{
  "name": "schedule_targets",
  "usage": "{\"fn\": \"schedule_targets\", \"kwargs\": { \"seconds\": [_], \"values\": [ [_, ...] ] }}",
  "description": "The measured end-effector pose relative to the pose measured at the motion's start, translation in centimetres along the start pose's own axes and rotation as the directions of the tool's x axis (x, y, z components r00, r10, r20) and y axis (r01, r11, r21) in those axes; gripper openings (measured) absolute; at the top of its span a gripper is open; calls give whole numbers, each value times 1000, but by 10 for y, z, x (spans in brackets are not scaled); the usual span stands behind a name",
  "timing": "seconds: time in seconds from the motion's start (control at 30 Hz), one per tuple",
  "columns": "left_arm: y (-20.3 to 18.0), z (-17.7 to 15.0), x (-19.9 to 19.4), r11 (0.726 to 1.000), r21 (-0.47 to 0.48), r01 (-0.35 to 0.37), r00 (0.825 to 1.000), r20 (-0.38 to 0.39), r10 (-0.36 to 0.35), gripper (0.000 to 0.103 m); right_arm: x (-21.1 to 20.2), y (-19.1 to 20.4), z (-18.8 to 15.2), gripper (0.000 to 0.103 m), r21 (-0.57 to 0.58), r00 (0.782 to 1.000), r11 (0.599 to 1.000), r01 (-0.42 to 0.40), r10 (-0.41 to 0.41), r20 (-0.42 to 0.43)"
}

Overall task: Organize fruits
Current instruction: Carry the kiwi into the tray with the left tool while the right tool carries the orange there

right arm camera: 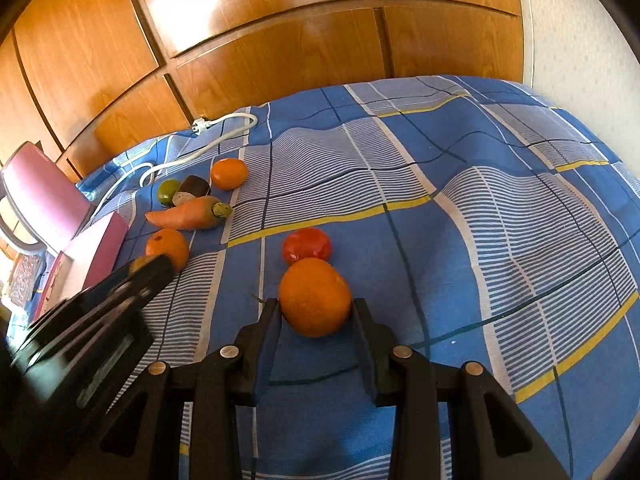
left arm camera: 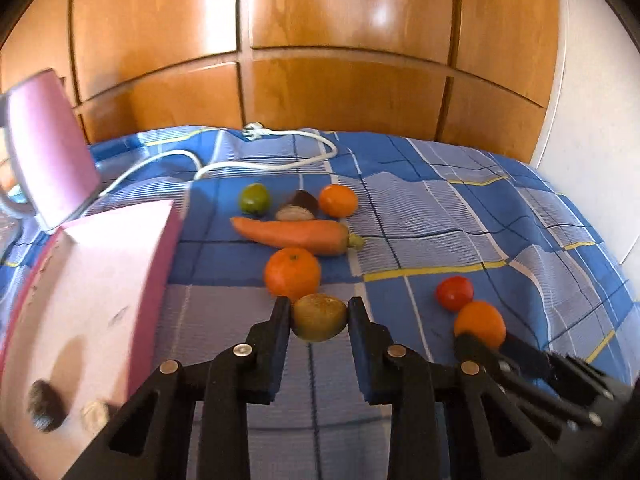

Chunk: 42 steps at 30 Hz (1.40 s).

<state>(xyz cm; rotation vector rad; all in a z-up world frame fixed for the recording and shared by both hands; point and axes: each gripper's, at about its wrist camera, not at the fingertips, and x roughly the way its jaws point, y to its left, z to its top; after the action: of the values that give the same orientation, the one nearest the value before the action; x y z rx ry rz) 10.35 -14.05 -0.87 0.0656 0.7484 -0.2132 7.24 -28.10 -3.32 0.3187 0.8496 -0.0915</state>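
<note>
My left gripper [left arm camera: 319,307] is shut on a brownish-green kiwi [left arm camera: 318,318] resting on the blue checked bedspread [left arm camera: 440,208]. Just beyond it lie an orange [left arm camera: 292,272], a carrot [left arm camera: 296,234], a green fruit [left arm camera: 254,198], a dark brown item [left arm camera: 298,206] and another orange [left arm camera: 338,200]. My right gripper [right arm camera: 315,305] is shut on a large orange [right arm camera: 315,297], with both pads against its sides. A red tomato [right arm camera: 307,245] touches that orange from behind. In the right wrist view the left gripper [right arm camera: 152,270] comes in from the left.
An open pink box [left arm camera: 100,280] stands at the left with small dark items inside, its lid [left arm camera: 52,148] raised behind it. A white cable with a plug [left arm camera: 280,152] lies at the back. A wooden wardrobe [left arm camera: 320,60] rises behind the bed.
</note>
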Motion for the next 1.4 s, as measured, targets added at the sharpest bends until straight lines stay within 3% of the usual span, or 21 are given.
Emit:
{"fn": "schedule_targets", "kwargs": {
  "seconds": [0.43,0.9,1.2,1.4],
  "values": [
    [32,-19,-55,994,-60,-90,992,78,95,29,0,21,-7,36,-95,997,992,-81,79,-24],
    [83,-32,-96,962,-177,-207,965,123,231,29,-1,42,-16,35,-192,991,973,-129,122,-45],
    [124,-45,-109,907,-307,-289,936,111,335,29,-2,55,-22,35,-244,990,960,-139,131,-49],
    [146,-53,-108,877,-357,-322,925,80,372,29,-3,66,-28,35,-297,990,944,-143,134,-48]
  ]
}}
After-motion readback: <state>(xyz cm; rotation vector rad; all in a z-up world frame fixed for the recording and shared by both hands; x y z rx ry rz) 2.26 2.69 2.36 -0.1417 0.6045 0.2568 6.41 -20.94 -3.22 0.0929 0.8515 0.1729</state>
